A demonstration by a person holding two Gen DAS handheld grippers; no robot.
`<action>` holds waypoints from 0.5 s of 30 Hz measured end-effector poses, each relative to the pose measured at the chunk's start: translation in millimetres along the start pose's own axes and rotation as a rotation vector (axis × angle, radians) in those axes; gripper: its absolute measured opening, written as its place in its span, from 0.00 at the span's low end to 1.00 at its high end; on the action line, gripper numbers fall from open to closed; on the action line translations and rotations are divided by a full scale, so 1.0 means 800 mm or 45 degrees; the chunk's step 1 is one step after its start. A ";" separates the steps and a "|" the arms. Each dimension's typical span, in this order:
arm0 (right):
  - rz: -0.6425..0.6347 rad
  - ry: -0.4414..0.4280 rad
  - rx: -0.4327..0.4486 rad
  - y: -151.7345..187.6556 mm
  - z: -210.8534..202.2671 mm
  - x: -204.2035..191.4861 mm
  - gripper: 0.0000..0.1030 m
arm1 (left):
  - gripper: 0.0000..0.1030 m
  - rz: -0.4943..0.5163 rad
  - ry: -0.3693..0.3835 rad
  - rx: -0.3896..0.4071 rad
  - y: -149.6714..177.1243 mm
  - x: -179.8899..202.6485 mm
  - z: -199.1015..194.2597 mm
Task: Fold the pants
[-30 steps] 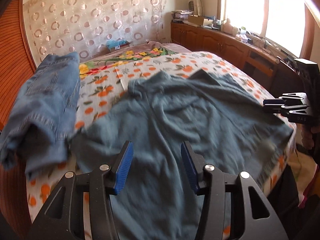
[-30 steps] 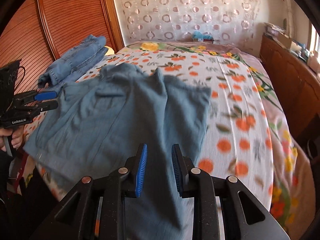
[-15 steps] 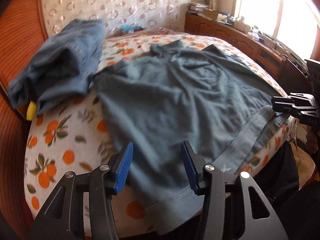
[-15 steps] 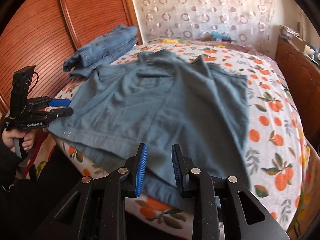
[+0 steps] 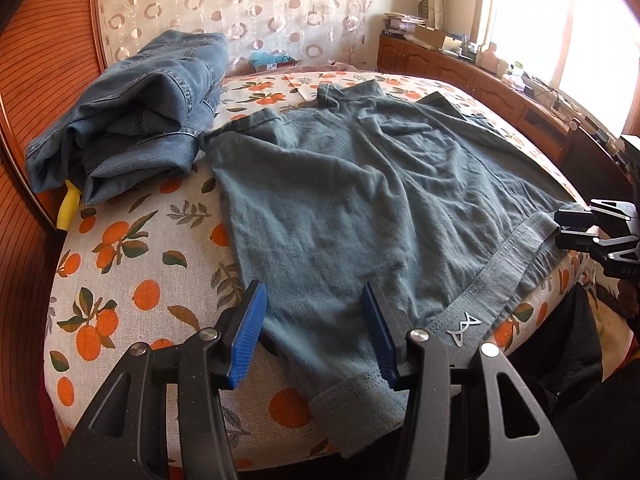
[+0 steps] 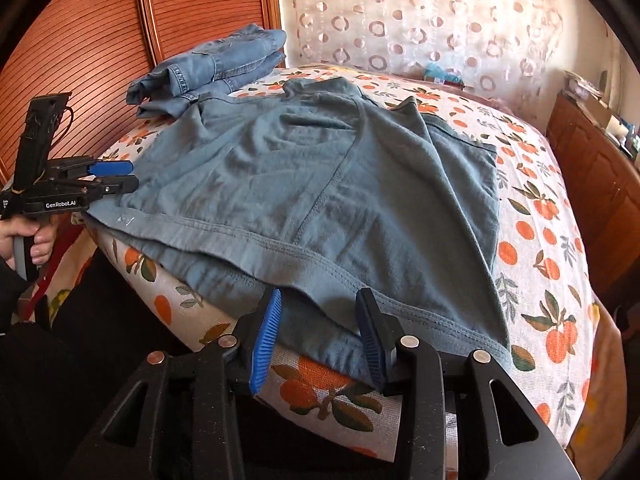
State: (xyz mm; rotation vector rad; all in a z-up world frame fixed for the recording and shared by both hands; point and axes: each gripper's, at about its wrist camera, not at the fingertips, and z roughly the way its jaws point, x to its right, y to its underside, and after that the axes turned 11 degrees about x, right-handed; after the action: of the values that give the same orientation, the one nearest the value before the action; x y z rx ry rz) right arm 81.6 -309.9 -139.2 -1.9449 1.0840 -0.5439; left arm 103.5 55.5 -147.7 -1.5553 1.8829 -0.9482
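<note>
Two tongs hover at near edge of bed [image 5: 120, 264]. Teal pants [image 5: 360, 200] lie spread flat on bed, waistband along near edge, legs toward curtain. Left tongs [image 5: 314, 330] spread, pads apart over waistband corner, pinching nothing. Right tongs [image 6: 316, 336] spread at waistband's other end, jaws just been opening, hem between pads but not pressed. Folded jeans [image 5: 136, 116] on bed beside pants, touching pant leg, against wooden headboard [image 6: 100, 52].

Each black tool [image 5: 316, 336] has ribbed blue pads [image 6: 266, 338] and silver screws (white "GenRobot.AI" lettering).
</note>
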 end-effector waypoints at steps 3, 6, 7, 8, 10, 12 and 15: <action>0.019 0.021 0.007 -0.004 0.006 0.000 0.39 | 0.49 -0.012 -0.001 -0.001 0.000 0.000 0.000; 0.017 0.023 0.012 -0.006 0.010 0.001 0.39 | 0.49 -0.017 -0.009 0.003 0.001 0.000 -0.001; 0.008 0.032 0.012 -0.006 0.012 0.001 0.32 | 0.49 -0.019 -0.012 0.008 0.001 0.001 -0.001; -0.001 0.058 0.011 -0.006 0.012 0.000 0.26 | 0.49 -0.016 -0.015 0.015 0.002 0.001 -0.001; 0.009 0.060 0.012 -0.005 0.011 0.002 0.10 | 0.49 -0.011 -0.020 0.020 0.002 0.002 -0.002; 0.020 0.045 0.011 -0.004 0.009 0.004 0.07 | 0.49 -0.022 -0.018 0.022 0.002 0.001 -0.002; 0.048 0.013 0.016 -0.001 0.001 0.009 0.04 | 0.49 -0.029 -0.015 0.019 0.002 0.000 -0.003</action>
State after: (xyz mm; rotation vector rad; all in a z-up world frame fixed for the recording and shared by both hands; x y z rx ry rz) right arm 86.4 -315.1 -138.9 -1.9091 1.1192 -0.5393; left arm 101.2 56.4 -147.4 -1.5732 1.8497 -0.9586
